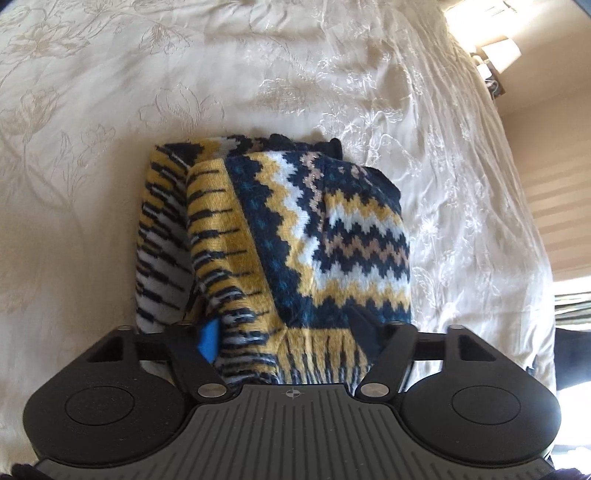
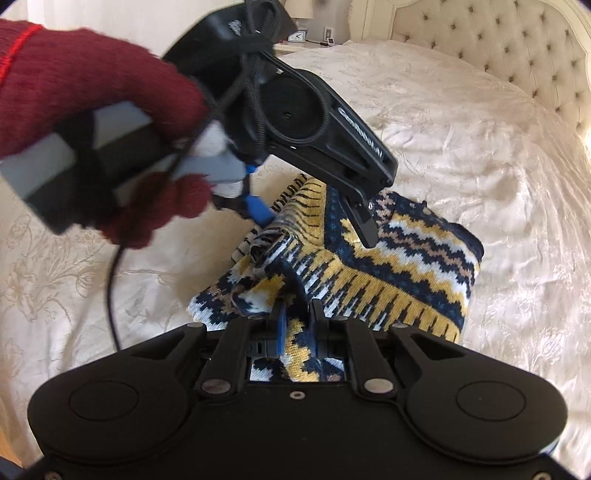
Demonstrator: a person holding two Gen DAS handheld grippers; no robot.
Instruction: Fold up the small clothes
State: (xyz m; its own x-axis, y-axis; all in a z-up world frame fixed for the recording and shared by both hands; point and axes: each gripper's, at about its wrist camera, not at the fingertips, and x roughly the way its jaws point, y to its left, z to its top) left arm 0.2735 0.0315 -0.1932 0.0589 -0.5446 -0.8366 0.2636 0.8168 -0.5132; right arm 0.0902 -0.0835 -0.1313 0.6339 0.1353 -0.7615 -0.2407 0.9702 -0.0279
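A small knitted sweater [image 1: 295,236] in navy, yellow and white zigzag lies bunched on a cream bedspread [image 1: 147,92]. My left gripper [image 1: 288,332] stands open over its near edge, fingers wide apart, the fabric lying between them. In the right wrist view the left gripper [image 2: 314,221] comes down from the upper left, held by a hand in a red knit glove [image 2: 92,110]. My right gripper [image 2: 295,317] is shut on a fold of the sweater [image 2: 388,273] at its near edge and holds it raised.
The bed has a tufted cream headboard [image 2: 517,55] at the far right. A nightstand with a clock [image 2: 297,36] stands behind the bed. A lamp [image 1: 498,55] shows at the upper right of the left wrist view. A black cable [image 2: 110,295] hangs from the left gripper.
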